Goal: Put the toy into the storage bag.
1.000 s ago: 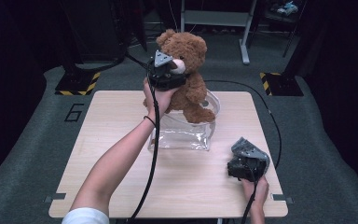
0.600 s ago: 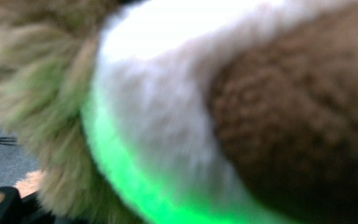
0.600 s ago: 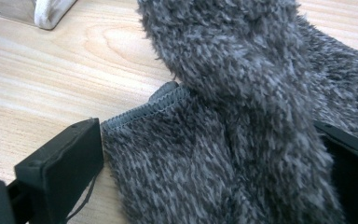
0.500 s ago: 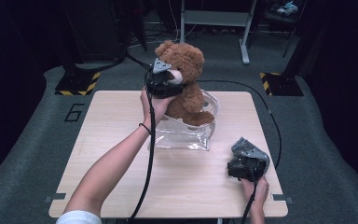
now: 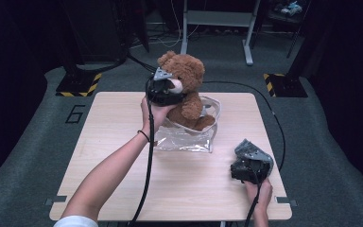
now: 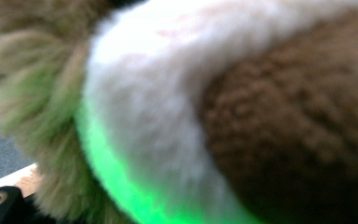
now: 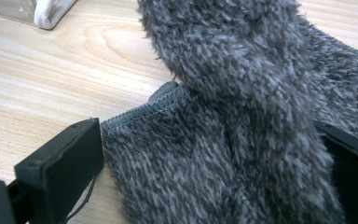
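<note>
A brown teddy bear [image 5: 189,75] sits upright with its legs inside a clear plastic bag [image 5: 184,139] in the middle of the table. My left gripper [image 5: 170,92] is shut on the bear at its muzzle and chest. In the left gripper view the bear's brown fur [image 6: 284,116] and white muzzle [image 6: 158,93] press close to the camera. My right gripper [image 5: 250,165] rests near the table's front right corner. Its jaws hold a bunched grey fuzzy cloth [image 7: 242,70] that lies on the wood; right gripper [image 7: 205,154].
The light wooden table [image 5: 99,142] stands on grey carpet. A black cable runs along each forearm, and another loops past the table's right edge [image 5: 276,127]. Metal stand legs [image 5: 217,19] are behind the table. A white corner of the bag [image 7: 51,11] lies near the cloth.
My left gripper has come down with the teddy bear, so the bear now sits lower in the clear bag. The right gripper has stayed where it was.
</note>
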Motion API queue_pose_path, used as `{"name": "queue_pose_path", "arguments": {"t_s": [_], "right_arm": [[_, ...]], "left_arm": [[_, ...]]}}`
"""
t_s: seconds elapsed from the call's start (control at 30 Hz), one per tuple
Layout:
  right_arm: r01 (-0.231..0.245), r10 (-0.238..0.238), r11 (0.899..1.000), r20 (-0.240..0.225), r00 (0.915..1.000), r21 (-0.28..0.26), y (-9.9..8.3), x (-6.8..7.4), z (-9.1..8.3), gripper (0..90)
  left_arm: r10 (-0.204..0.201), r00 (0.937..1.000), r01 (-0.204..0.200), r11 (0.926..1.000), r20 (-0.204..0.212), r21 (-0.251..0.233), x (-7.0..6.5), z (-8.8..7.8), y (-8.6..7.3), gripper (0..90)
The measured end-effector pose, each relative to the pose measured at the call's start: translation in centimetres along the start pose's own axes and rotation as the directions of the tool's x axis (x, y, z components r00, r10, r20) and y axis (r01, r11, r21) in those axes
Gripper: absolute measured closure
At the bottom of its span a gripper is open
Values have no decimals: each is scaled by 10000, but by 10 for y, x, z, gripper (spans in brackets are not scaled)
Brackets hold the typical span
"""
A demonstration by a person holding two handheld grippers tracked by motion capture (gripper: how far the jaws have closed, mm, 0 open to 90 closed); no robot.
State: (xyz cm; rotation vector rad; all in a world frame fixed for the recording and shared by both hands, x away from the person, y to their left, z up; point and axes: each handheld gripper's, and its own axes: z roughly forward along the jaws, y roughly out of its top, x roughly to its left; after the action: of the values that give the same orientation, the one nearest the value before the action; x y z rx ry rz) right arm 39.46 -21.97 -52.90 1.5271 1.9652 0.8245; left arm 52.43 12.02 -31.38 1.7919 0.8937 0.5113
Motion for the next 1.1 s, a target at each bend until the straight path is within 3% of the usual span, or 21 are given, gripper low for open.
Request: {"name": "queue_pose_path", "arguments": {"t_s": [0.07, 0.17, 0.2, 0.33, 0.5, 0.63, 0.77, 0.9, 0.93, 1.1], "right_arm": [[-6, 6, 10000, 23, 10000, -27, 0, 0, 0, 18], [-146, 146, 9999, -40, 9999, -88, 0, 1, 1, 19], [-144, 145, 9999, 22, 9999, -93, 0, 0, 1, 20], [-105, 105, 9999, -28, 9999, 30, 1, 0, 0, 25], [-100, 105, 9999, -528, 9985, 101, 10, -3, -8, 30], [-178, 123, 9985, -1062, 9943, -512, 41, -9, -34, 51], [-145, -10, 9952, -1583, 9874, -969, 76, -15, -47, 87], [-18, -189, 9947, -2003, 9795, -1025, 115, -18, -44, 97], [62, -268, 9946, -1988, 9797, -1037, 121, -18, -43, 97], [163, -412, 9951, -2597, 9648, -976, 150, -13, -31, 122]], "left_arm": [[19, 10000, -19, 10000, 81, 82, -1, 1, -3, 430], [22, 9997, -18, 9999, 228, -165, -1, -1, -5, 426], [-91, 9997, 98, 9995, 248, -296, -2, -2, -5, 413], [114, 9998, -108, 9989, 134, -455, -3, -10, 2, 338], [209, 9998, -209, 9985, -1, -507, -2, -12, 6, 300], [84, 10000, -83, 9980, 11, -626, -1, -12, 6, 285], [-8, 9998, 19, 9985, 188, -552, 2, -10, 5, 346], [-243, 9990, 262, 9985, 388, -481, 7, -9, 3, 363], [-243, 9988, 262, 9987, 420, -447, 8, -10, 2, 363], [-173, 9988, 191, 9990, 450, -397, 8, -9, 3, 355]]}}
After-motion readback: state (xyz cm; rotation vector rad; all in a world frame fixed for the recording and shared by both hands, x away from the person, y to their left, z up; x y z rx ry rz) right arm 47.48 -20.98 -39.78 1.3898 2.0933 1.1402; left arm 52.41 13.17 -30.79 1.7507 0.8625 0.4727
